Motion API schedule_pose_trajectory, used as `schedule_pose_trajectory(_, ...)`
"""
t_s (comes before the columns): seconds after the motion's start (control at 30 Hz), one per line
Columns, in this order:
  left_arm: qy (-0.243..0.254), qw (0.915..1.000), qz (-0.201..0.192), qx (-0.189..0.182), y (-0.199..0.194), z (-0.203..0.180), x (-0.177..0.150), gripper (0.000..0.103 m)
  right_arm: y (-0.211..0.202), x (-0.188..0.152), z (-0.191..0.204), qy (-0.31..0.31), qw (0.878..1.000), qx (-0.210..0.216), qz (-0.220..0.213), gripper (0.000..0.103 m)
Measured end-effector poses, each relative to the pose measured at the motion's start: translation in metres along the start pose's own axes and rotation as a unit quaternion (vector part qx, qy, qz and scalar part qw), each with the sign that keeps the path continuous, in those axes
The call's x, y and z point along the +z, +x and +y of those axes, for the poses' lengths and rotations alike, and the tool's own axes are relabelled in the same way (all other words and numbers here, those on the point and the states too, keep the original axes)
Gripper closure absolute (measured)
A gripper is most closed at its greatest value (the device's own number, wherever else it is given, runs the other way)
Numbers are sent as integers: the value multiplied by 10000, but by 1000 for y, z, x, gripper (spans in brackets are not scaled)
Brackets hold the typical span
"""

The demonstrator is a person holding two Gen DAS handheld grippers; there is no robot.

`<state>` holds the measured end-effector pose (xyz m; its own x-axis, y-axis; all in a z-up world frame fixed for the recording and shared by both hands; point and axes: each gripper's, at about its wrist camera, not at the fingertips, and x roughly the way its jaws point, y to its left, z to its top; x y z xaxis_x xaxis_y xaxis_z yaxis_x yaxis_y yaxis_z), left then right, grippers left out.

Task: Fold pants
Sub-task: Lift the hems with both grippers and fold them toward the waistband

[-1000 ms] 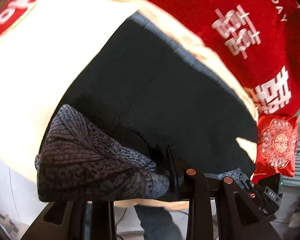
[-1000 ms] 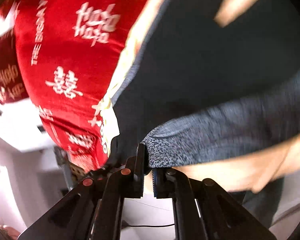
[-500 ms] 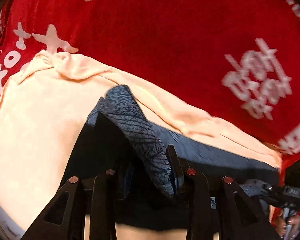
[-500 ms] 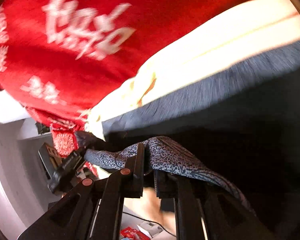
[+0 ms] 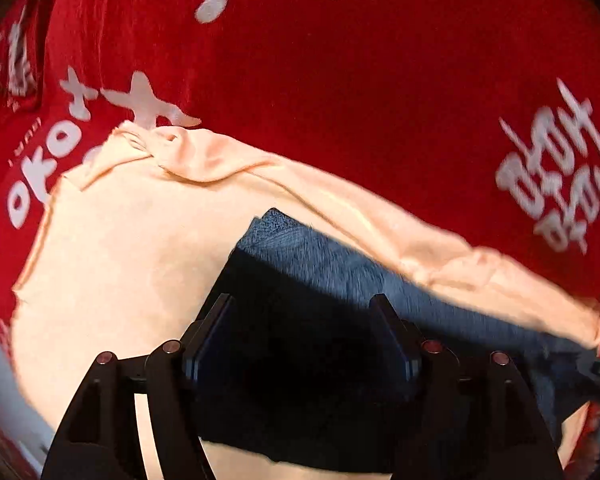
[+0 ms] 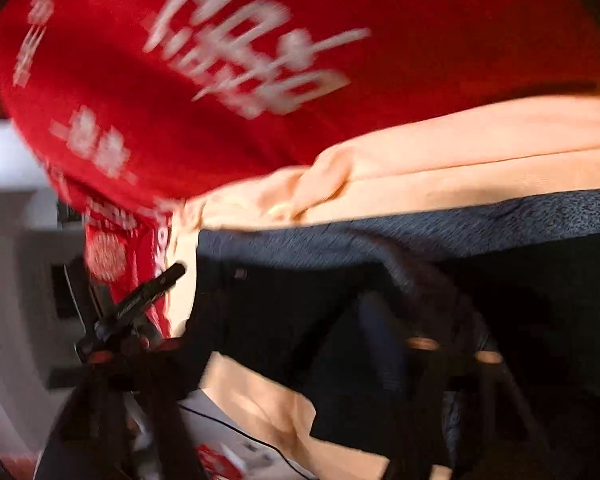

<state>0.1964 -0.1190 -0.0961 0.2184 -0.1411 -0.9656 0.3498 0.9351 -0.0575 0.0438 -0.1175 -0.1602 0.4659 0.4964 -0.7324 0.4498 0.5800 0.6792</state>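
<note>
- From my left wrist camera the pants (image 5: 340, 276), a dark blue-grey knit, lie flat on the peach cloth (image 5: 112, 264), their folded edge running close along that cloth's far edge.
- My left gripper (image 5: 300, 304) points steeply down over the near part of the pants; its fingers (image 5: 216, 332) stand well apart, with dark fabric lying below and between them, and neither pad presses on it.
- Those jaws have just been opening: a second ago they pinched a bunched, paler patterned fold of the pants, and now nothing is held.
- In the right wrist view, which is blurred, the pants (image 6: 420, 236) stretch along the far edge of the peach cloth (image 6: 480, 148), ending near its corner.
- My right gripper (image 6: 284, 320) sits over that end; its right finger (image 6: 380, 332) is dimly visible and the left is lost in blur, but the jaws stand apart with fabric under them and no grip.
- They too have just been opening, having let go of the hem they clamped a second ago.
- Since then the lifted fold has come down flat and both views have swung toward the red blanket (image 5: 340, 92) with white lettering, beyond the peach cloth.
- A black tripod (image 6: 136, 308) stands past the cloth's corner on the right camera's left.
</note>
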Motion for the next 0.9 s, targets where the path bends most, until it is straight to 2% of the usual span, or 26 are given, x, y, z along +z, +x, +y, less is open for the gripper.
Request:
schedule_pose_trajectory(0.03,206,9998,46,50,5,-9,-6,33,8,-3,6,-209,9994,-236,126,56)
schedule_pose_trajectory(0.13,571,9977,301,188,30,-34,-23,33,37,-3,9,-595,9945,-796,328,60)
schedule_pose_trajectory(0.17,616,9973,354,203,43,-43,-25,33,47,1,8,-787,9910,-1056,259,60)
schedule_pose_trajectory(0.23,743,9956,281,496,64,-58,-30,33,57,9,1,-1041,9810,-1636,100,60)
schedule_pose_trajectory(0.27,816,9946,187,614,71,-63,-30,25,60,15,-5,-1072,9789,-1739,34,62)
schedule_pose_trajectory(0.33,945,9932,50,679,78,-71,-29,16,51,23,-15,-728,9875,-1401,-22,62)
schedule_pose_trajectory(0.4,1025,9912,101,837,80,-77,-25,16,31,24,-19,-452,9938,-996,-185,61)
schedule_pose_trajectory(0.5,941,9921,281,776,71,-76,-24,16,-2,15,-16,-386,9958,-671,-482,46)
schedule_pose_trajectory(0.53,942,9921,329,761,65,-77,-26,16,-15,8,-18,-371,9955,-654,-585,38)
schedule_pose_trajectory(0.57,967,9919,350,750,59,-78,-28,16,-22,3,-18,-346,9953,-651,-620,37)
schedule_pose_trajectory(0.73,1247,9892,452,626,28,-93,-57,16,-62,-36,-44,9,9928,-966,-704,37)
schedule_pose_trajectory(0.9,1628,9832,694,453,18,-114,-91,16,-94,-84,-79,529,9856,-1355,-862,37)
